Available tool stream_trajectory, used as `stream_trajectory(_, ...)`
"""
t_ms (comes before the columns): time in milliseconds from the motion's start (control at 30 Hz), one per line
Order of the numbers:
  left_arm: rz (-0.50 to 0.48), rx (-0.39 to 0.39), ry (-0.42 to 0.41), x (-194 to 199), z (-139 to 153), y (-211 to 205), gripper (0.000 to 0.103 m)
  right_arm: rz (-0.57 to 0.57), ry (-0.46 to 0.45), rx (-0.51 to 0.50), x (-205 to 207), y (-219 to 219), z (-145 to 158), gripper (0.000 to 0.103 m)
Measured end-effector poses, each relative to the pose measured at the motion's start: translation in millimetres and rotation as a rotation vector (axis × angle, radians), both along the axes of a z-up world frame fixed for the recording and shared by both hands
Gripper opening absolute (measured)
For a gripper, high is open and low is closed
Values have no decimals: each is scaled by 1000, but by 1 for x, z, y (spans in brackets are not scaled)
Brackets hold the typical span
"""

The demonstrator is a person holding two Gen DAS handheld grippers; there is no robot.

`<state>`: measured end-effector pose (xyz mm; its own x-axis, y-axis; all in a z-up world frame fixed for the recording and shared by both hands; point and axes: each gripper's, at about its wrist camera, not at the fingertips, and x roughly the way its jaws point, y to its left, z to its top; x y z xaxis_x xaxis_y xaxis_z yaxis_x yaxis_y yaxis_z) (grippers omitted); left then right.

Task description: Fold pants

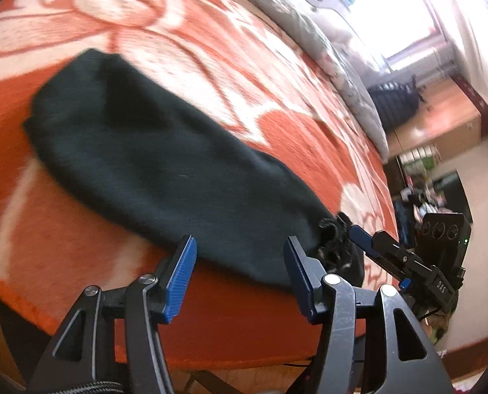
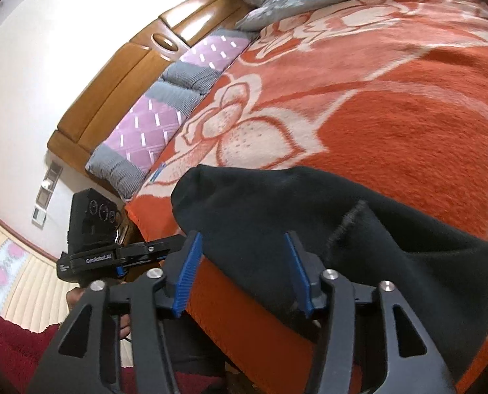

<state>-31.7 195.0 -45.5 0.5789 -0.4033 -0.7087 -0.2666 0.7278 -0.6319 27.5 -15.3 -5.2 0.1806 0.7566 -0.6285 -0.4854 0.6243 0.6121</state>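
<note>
Black pants (image 1: 165, 164) lie folded long near bed edge on orange blanket (image 1: 276, 105), within easy reach. Left gripper (image 1: 240, 275) & right gripper (image 2: 244, 269) both wide, empty, hovering at near hem, prob. lining up next fold.

The pants (image 2: 359, 229) are cut off at the right-wrist view's right edge; their far end (image 1: 79, 98) is blurred in the left-wrist view.

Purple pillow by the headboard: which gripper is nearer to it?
Left. The left gripper hangs beside the purple pillow's near end; the right gripper is farther off, jaws open over the pants.
</note>
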Motion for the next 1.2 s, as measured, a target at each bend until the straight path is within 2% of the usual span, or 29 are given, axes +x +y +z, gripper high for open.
stream_trajectory(233, 159, -22, 5, -34, -7, 39, 56, 83, 5, -25, 8, 40, -6, 56)
stream_trajectory(500, 267, -72, 37, -47, -23, 77, 56, 163, -5, -68, 19, 84, -6, 57)
stream_trajectory(833, 349, -94, 52, -41, -41, 109, 56, 244, -7, -138, 41, 135, -14, 57)
stream_trajectory(1200, 374, -147, 57, -28, -60, 130, 56, 350, -6, -209, 81, 205, -34, 57)
